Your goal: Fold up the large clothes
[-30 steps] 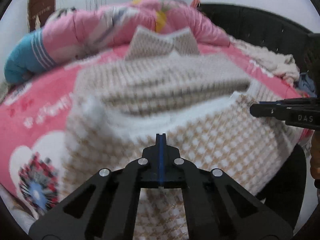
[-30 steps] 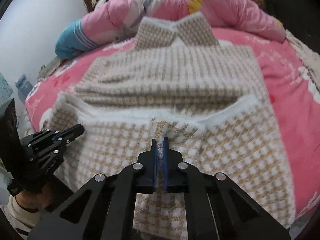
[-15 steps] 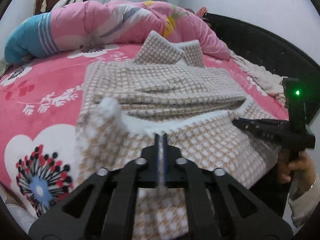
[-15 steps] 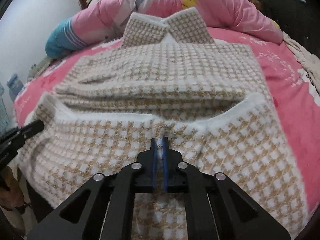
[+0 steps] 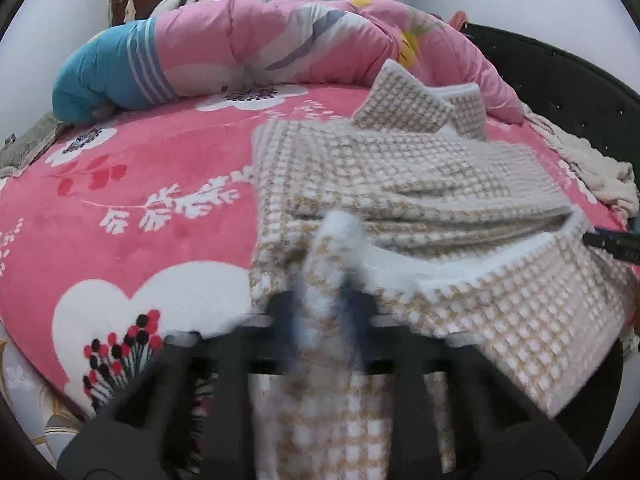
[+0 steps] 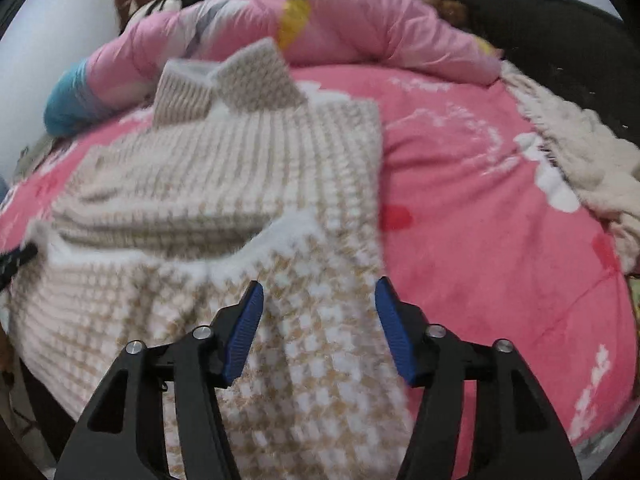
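Note:
A beige-and-white checked knit sweater (image 5: pixel 400 168) lies on the pink bed, collar (image 5: pixel 416 104) at the far side, sleeves folded across the body, white-edged hem hanging over the near edge. My left gripper (image 5: pixel 324 308) is blurred at the hem's left corner, its jaws closing with a fold of that hem pinched between them. In the right wrist view the sweater (image 6: pixel 240 168) fills the left half. My right gripper (image 6: pixel 320 316) hovers over the hem's right part, its jaws opening wide; fabric lies beneath them, not gripped. Its tip (image 5: pixel 612 240) shows at the left view's right edge.
The pink flowered blanket (image 5: pixel 140 220) covers the bed. A rolled pink and blue quilt (image 5: pixel 260 52) lies along the far side. A black padded headboard (image 5: pixel 560 80) curves round the right, with a cream fluffy throw (image 6: pixel 580 160) against it.
Left gripper slid left along the hem to its corner, where a fold now sits between the fingers. Right gripper moved right, let go of the hem and spread its jaws.

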Tool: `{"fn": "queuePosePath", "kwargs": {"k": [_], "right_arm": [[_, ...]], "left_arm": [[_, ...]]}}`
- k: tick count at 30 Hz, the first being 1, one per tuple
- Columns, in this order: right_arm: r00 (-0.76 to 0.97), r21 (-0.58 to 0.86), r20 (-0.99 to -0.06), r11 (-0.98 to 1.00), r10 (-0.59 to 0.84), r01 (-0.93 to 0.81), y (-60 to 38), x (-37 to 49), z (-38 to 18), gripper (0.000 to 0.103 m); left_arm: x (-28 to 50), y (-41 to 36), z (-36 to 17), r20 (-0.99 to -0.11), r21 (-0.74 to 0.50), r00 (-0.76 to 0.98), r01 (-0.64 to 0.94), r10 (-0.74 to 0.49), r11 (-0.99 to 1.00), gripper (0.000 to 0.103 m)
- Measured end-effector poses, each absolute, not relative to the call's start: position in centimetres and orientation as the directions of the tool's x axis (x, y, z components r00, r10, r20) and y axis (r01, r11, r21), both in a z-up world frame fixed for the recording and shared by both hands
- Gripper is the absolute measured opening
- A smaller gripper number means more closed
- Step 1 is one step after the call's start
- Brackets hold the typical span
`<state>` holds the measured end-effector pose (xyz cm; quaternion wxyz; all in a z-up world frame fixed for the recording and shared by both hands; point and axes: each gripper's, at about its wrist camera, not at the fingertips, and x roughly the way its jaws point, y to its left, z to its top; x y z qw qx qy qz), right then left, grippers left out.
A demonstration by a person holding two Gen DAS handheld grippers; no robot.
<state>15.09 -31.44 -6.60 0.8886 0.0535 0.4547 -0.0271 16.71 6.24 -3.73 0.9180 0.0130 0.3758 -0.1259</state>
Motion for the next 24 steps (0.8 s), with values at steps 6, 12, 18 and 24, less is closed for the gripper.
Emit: {"fn": "queuePosePath", "kwargs": {"k": [6,12,18,24], "right_arm": [[0.718,0.067,-0.694,0.988,-0.056,0.142,-31.8,13.2,-1.7,0.009],[0.635,0.063,-0.770,0.985,-0.056,0.162,-32.5,16.3,-6.8,0.009],[0.622,0.086,-0.782,0.984,-0.030,0.156,-32.8,15.5,-6.4,0.043],[0.721,0.159,-0.692,0.980,0.024,0.119,-32.6,12.4,-1.5,0.058]], "left_arm": [[14.9,7.6,1.3,-0.540,-0.123,0.796,0.249,-0.275,0.961,0.008],[19.3,8.1,-5.1,-0.709,-0.195,0.654,0.179,-0.265,0.964,0.008],[19.1,11.1,-6.2,-0.670,-0.381,0.634,0.153,-0.386,0.912,0.020],[15.8,12.6,-1.4,-0.536,-0.359,0.757,0.195,-0.373,0.913,0.038]]}}
